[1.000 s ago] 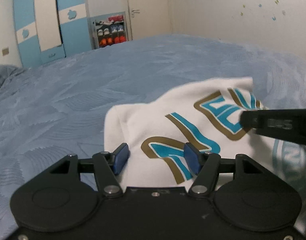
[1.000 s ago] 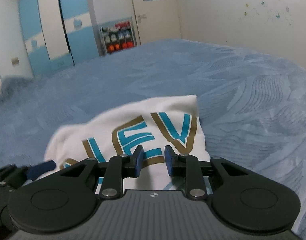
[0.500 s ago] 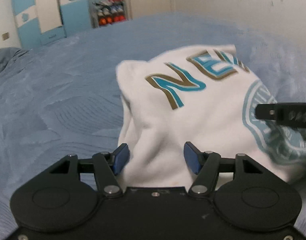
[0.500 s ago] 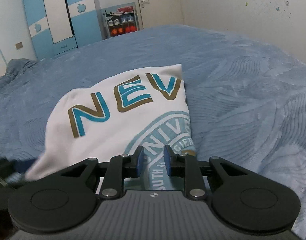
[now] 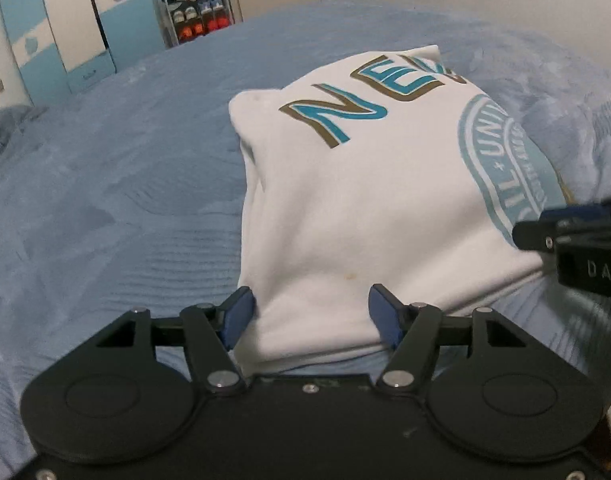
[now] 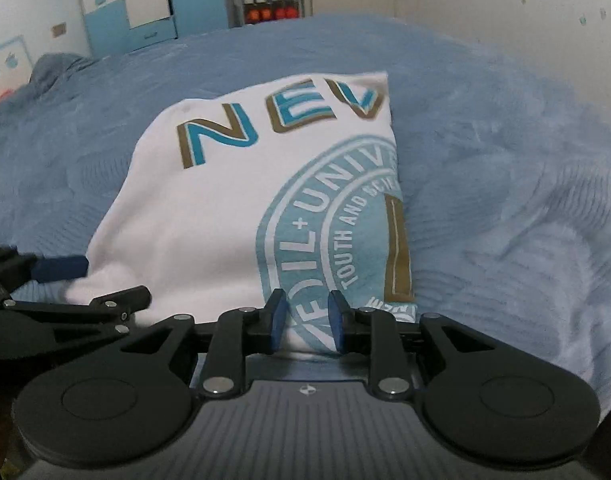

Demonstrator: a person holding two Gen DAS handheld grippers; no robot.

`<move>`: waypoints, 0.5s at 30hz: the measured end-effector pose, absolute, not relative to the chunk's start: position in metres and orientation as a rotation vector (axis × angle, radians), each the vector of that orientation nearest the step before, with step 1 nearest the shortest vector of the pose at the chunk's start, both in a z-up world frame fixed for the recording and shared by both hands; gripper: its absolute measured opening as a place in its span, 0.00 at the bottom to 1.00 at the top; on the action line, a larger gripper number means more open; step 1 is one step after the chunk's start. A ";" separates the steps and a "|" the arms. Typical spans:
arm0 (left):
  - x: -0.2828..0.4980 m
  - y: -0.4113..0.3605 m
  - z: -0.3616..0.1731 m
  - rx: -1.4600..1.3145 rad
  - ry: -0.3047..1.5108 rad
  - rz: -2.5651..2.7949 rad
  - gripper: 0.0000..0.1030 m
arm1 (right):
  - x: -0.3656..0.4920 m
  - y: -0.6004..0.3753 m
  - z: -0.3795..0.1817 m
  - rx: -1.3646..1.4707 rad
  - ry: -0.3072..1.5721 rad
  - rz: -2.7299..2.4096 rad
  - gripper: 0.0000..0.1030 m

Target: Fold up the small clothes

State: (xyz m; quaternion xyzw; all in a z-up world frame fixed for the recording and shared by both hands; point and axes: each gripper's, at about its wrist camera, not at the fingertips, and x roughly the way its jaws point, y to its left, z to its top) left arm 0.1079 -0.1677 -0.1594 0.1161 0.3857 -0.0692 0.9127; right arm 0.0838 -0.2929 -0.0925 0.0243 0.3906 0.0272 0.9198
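A folded white shirt [image 5: 365, 208] with teal and gold "NEV" lettering and a round teal seal lies flat on the blue bedspread [image 5: 105, 208]. My left gripper [image 5: 309, 316] is open, its blue pads standing wide on either side of the shirt's near left corner. In the right wrist view the shirt [image 6: 209, 216] fills the middle. My right gripper [image 6: 307, 318] has its pads close together on the near edge, over the seal print. The left gripper [image 6: 85, 284] shows at that view's left edge, and the right gripper [image 5: 565, 236] at the left wrist view's right edge.
The bedspread [image 6: 505, 200] stretches around the shirt on all sides. A bunched blue cover [image 6: 53, 68] lies at the far left. Beyond the bed stand a blue and white wardrobe [image 5: 65, 32], a shoe shelf [image 5: 197, 20] and a door. A pale wall runs along the right.
The shirt went from raised and bunched near both grippers to lying flat, with its seal print now showing. Both grippers drew back to its near edge. Finger gaps look unchanged.
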 end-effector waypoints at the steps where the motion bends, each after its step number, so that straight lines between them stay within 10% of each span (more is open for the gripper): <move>1: 0.109 -0.170 -0.155 0.243 0.815 -0.135 0.64 | 0.086 -0.291 -0.085 0.044 0.815 0.050 0.33; 6: 0.107 -0.156 -0.121 0.135 0.948 -0.134 0.64 | 0.075 -0.293 -0.049 0.101 0.799 0.000 0.85; 15: 0.080 -0.145 -0.078 0.086 1.003 -0.110 0.64 | 0.053 -0.287 -0.012 0.083 0.861 0.013 0.86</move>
